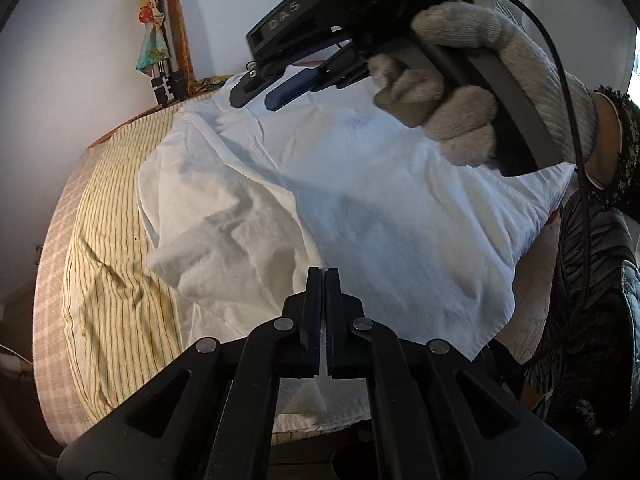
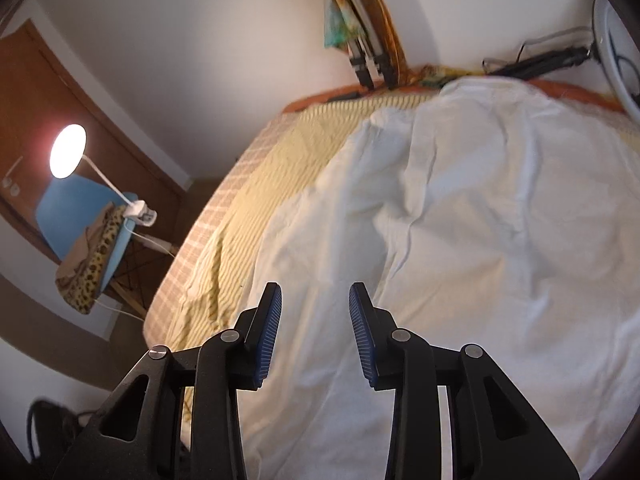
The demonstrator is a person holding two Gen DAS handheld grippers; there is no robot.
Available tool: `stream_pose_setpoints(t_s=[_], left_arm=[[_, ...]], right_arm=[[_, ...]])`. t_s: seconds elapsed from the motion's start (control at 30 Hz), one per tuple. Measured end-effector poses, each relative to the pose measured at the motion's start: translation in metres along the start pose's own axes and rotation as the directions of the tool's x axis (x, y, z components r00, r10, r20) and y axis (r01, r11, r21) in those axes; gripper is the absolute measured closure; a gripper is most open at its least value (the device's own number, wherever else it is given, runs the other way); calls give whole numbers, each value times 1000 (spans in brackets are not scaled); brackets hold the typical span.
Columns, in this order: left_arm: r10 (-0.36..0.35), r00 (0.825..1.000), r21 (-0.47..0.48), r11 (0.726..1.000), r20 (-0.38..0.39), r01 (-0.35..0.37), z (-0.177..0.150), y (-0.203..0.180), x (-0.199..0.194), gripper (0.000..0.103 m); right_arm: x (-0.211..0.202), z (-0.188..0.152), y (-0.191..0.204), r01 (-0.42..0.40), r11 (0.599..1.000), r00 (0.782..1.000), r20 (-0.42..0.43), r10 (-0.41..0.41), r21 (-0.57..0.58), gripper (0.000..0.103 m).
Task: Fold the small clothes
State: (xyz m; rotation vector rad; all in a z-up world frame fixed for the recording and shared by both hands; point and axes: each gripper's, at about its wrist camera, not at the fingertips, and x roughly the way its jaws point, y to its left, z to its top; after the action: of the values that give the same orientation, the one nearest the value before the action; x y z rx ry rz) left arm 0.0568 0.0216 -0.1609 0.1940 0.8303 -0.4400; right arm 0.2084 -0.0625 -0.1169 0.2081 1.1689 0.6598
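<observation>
Two claws work over one white garment point(image 1: 360, 200) spread on a bed with a yellow striped sheet point(image 1: 108, 280). At the far left of the right wrist view, off the bed, a lit lamp point(image 2: 68, 151) stands on a blue chair point(image 2: 72, 216) draped with a leopard-print cloth point(image 2: 94, 264); none of it bears on the job. Moving right, the striped sheet lies bare along the bed's left side, and the garment covers the middle and right, rumpled, with a loose flap turned over near its left edge. The left claw point(image 1: 324, 280) is clamped tight on a pinch of that white fabric at the near edge, probably to carry the edge across for a fold. Further right and higher in the left wrist view, a gloved hand point(image 1: 472, 92) holds the right claw point(image 1: 276, 92) tipped down over the garment's far part. Its jaws stand partly apart with nothing between them, fabric lying just beyond and beneath the blue pads point(image 2: 266, 336), likely lining up for a second pinch.
</observation>
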Motion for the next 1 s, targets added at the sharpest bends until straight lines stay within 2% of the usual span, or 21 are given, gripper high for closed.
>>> stream_pose_setpoints(t_s=[0.13, 0.2, 0.27, 0.33, 0.4, 0.47, 0.53, 0.63, 0.7, 0.77, 0.9, 1.0], left_arm=[[24, 1000, -2, 1000, -15, -24, -3, -2, 2, 100], [4, 1000, -46, 999, -18, -5, -4, 3, -6, 75], [-16, 1000, -123, 992, 24, 18, -9, 15, -26, 53], [-19, 997, -231, 972, 75, 36, -19, 33, -49, 52], [-12, 995, -360, 932, 99, 47, -32, 55, -63, 52], [5, 996, -455, 890, 84, 34, -48, 71, -66, 52], [27, 999, -488, 873, 35, -6, -54, 77, -59, 57], [53, 998, -467, 883, -17, -55, -53, 68, -48, 61], [5, 1000, -485, 874, -17, -13, -53, 66, -40, 61], [-14, 1000, -503, 864, -22, 1, -55, 60, -30, 61], [-34, 999, -549, 835, -8, 24, -64, 50, -20, 61], [-38, 999, -576, 817, -1, 31, -68, 50, -15, 61]], right_arm=[[12, -9, 3, 19, 1000, 999, -36, -20, -15, 69], [6, -15, 5, 6, 1000, 999, -42, -7, -26, 69], [-5, -23, 8, -3, 999, 999, -40, 1, -48, 69], [-13, -30, 12, -20, 998, 999, -49, 17, -64, 69], [-17, -36, 20, -33, 995, 998, -62, 27, -94, 69], [-17, -40, 31, -42, 992, 996, -78, 32, -121, 69], [-14, -40, 44, -49, 988, 995, -94, 35, -145, 69], [-9, -36, 66, -50, 979, 995, -96, 32, -197, 69], [0, -31, 84, -53, 970, 993, -112, 26, -239, 69], [15, -28, 100, -51, 960, 989, -148, 10, -276, 69], [61, -27, 127, 17, 933, 974, -204, -97, -360, 69], [90, -33, 135, 50, 923, 953, -258, -159, -382, 69]])
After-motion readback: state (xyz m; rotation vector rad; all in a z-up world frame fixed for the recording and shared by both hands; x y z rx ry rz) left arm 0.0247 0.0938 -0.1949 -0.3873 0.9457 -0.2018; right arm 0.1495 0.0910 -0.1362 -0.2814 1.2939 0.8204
